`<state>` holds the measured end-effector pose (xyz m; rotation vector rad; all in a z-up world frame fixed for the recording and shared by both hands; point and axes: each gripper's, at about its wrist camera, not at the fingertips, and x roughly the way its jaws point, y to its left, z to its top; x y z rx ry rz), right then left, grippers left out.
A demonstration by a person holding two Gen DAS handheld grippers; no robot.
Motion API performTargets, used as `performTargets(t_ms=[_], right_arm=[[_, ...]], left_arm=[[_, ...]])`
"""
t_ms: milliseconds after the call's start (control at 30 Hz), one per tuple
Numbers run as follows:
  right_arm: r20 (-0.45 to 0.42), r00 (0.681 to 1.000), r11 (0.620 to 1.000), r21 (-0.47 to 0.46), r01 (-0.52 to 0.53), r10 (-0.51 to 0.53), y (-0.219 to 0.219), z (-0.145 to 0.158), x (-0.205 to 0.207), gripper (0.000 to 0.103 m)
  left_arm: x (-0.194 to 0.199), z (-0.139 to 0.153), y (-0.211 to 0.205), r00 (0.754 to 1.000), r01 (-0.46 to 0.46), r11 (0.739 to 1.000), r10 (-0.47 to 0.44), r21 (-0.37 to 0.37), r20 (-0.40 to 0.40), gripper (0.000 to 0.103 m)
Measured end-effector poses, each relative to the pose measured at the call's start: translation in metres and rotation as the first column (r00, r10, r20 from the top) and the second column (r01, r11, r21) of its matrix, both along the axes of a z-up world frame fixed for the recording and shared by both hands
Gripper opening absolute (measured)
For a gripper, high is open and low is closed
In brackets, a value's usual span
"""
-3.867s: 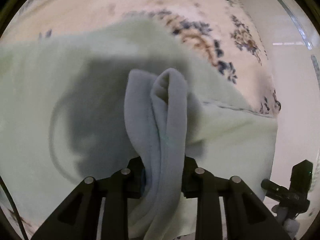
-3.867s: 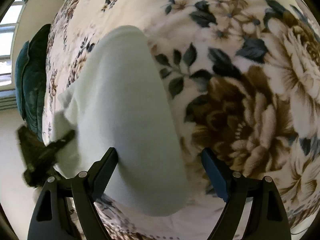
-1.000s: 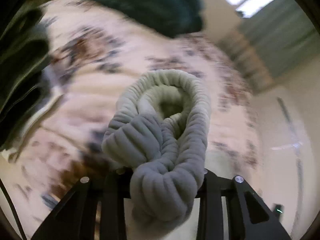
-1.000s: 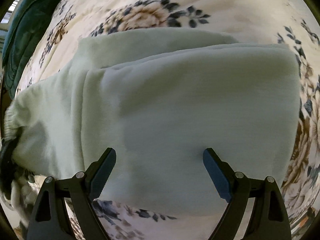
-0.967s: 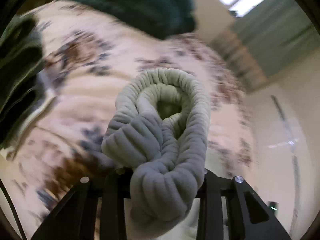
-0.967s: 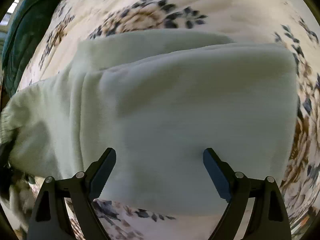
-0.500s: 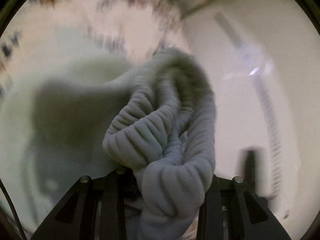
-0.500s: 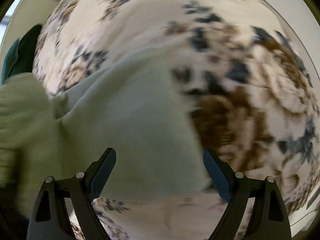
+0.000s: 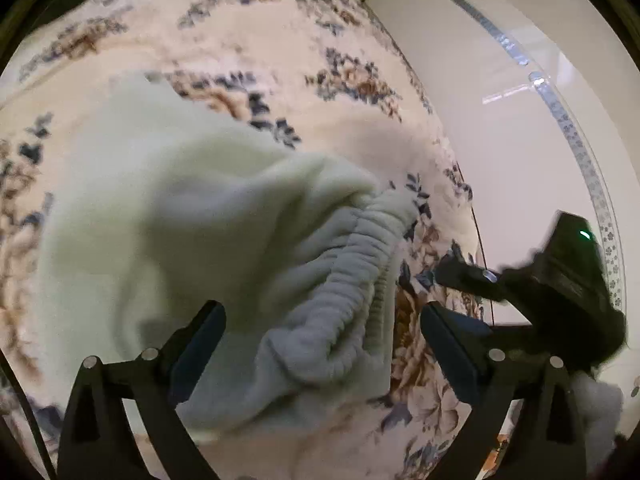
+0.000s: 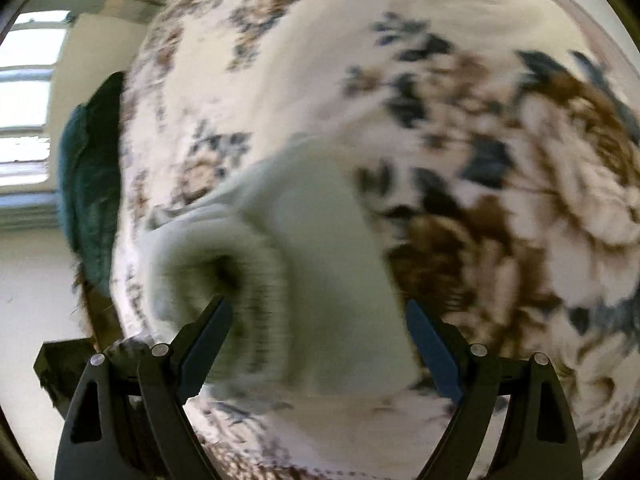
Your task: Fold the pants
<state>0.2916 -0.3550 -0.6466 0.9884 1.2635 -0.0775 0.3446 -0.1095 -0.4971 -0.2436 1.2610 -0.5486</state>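
A: On the floral bedspread (image 9: 360, 40), the pale green pants (image 9: 168, 208) lie bunched, ribbed waistband (image 9: 352, 272) uppermost. Left claw (image 9: 320, 340), clamped on it 0.5 s ago, now stands apart: fold released.

B: Right claw (image 10: 316, 344)?

A: Apart too, holding nothing, over the pants. Dark green cushion (image 10: 88, 168) sits at the bed's edge, well apart. Nothing obstructs; the waistband looks rumpled and probably needs flattening.

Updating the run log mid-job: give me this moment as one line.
step: fold pants | left gripper: open, over ribbed waistband | right gripper: open | pants: bunched on floral bedspread
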Motion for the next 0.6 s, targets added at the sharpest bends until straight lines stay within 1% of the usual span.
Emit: performTargets(t_ms=[33, 67, 100, 133, 167, 233, 267, 300, 333, 433, 467, 533, 567, 600], right_arm=[[0.024, 0.999, 0.999, 0.038, -0.026, 0.025, 0.007, 0.000, 0.007, 0.092], [0.034, 0.998, 0.996, 0.071, -0.052, 0.050, 0.014, -0.003, 0.013, 0.092], [0.032, 0.997, 0.992, 0.103, -0.077, 0.074, 0.022, -0.008, 0.018, 0.092], [0.017, 0.996, 0.988, 0.126, -0.087, 0.086, 0.030, -0.015, 0.024, 0.092], [0.013, 0.996, 0.985, 0.144, -0.090, 0.089, 0.035, -0.020, 0.027, 0.092], [0.034, 0.997, 0.983, 0.168, -0.078, 0.073, 0.044, -0.019, 0.028, 0.092], [0.049, 0.997, 0.983, 0.172, -0.066, 0.058, 0.047, -0.017, 0.028, 0.092], [0.087, 0.995, 0.979, 0.193, -0.056, 0.040, 0.052, -0.010, 0.026, 0.092], [0.103, 0.994, 0.979, 0.196, -0.049, 0.029, 0.054, -0.005, 0.024, 0.092], [0.138, 0.990, 0.979, 0.200, -0.027, -0.001, 0.059, 0.004, 0.016, 0.092], [0.132, 0.991, 0.981, 0.192, -0.028, 0.002, 0.062, 0.003, 0.017, 0.094], [0.109, 0.993, 0.993, 0.107, -0.049, 0.037, 0.073, -0.002, 0.027, 0.098], [0.093, 0.991, 0.995, 0.031, -0.095, 0.091, 0.084, -0.003, 0.037, 0.101], [0.060, 0.986, 0.987, -0.056, -0.150, 0.153, 0.092, -0.005, 0.043, 0.101]], left_arm=[[-0.004, 0.009, 0.010, 1.000, -0.018, 1.000, 0.017, 0.011, 0.017, 0.100], [-0.011, 0.020, 0.025, 0.998, -0.045, 0.998, 0.044, 0.036, 0.041, 0.100], [-0.013, 0.024, 0.035, 0.996, -0.064, 0.996, 0.061, 0.062, 0.058, 0.100], [-0.013, 0.029, 0.047, 0.993, -0.094, 0.989, 0.084, 0.116, 0.086, 0.100], [-0.009, 0.031, 0.055, 0.988, -0.122, 0.978, 0.104, 0.168, 0.110, 0.100], [-0.010, 0.035, 0.082, 0.976, -0.186, 0.941, 0.143, 0.283, 0.166, 0.100], [-0.011, 0.034, 0.094, 0.970, -0.210, 0.925, 0.157, 0.316, 0.186, 0.100], [-0.011, 0.032, 0.107, 0.965, -0.234, 0.908, 0.173, 0.347, 0.198, 0.100], [-0.008, 0.027, 0.115, 0.964, -0.247, 0.897, 0.187, 0.367, 0.191, 0.100], [-0.002, 0.010, 0.131, 0.961, -0.273, 0.886, 0.233, 0.375, 0.150, 0.100], [-0.002, 0.006, 0.133, 0.960, -0.279, 0.882, 0.243, 0.378, 0.142, 0.100], [0.000, -0.001, 0.134, 0.959, -0.283, 0.881, 0.252, 0.379, 0.130, 0.100], [0.000, -0.002, 0.134, 0.958, -0.286, 0.881, 0.258, 0.378, 0.126, 0.100], [-0.002, -0.004, 0.135, 0.957, -0.289, 0.882, 0.263, 0.372, 0.120, 0.100]])
